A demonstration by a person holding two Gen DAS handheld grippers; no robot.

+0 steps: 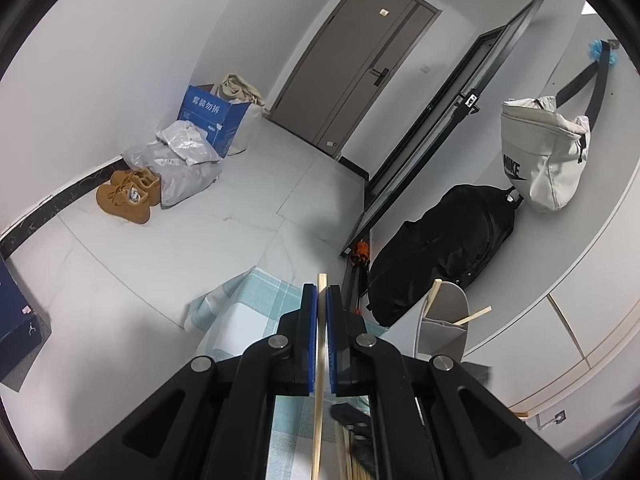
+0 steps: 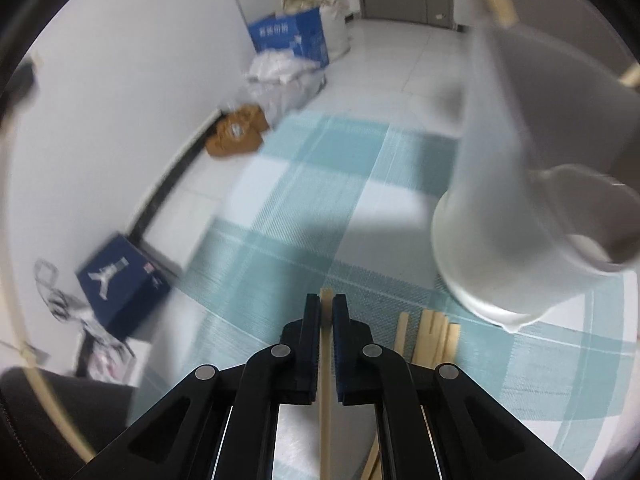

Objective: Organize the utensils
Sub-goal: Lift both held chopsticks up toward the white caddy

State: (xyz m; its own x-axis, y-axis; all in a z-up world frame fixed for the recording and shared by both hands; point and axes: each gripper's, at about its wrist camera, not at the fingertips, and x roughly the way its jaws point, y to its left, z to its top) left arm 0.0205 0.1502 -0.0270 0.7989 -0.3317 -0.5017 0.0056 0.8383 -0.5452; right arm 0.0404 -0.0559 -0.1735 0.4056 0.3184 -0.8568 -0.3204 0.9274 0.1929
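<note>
My left gripper (image 1: 322, 292) is shut on a wooden chopstick (image 1: 319, 380) that runs lengthwise between its blue pads, its tip sticking out past them. A grey utensil holder (image 1: 442, 328) stands just to its right with two chopsticks leaning in it. My right gripper (image 2: 327, 302) is shut on another wooden chopstick (image 2: 325, 392). Several loose chopsticks (image 2: 430, 334) lie on the teal checked cloth (image 2: 320, 208) just right of it. The white holder (image 2: 528, 184) looms close at the right, blurred, with chopstick ends showing at its top.
The cloth-covered table ends ahead, with tiled floor beyond. On the floor by the wall are brown shoes (image 1: 126, 196), plastic bags, a blue carton (image 1: 212, 118) and a dark blue shoebox (image 2: 122, 282). A black backpack (image 1: 440, 248) and white Nike bag (image 1: 544, 152) are at the right.
</note>
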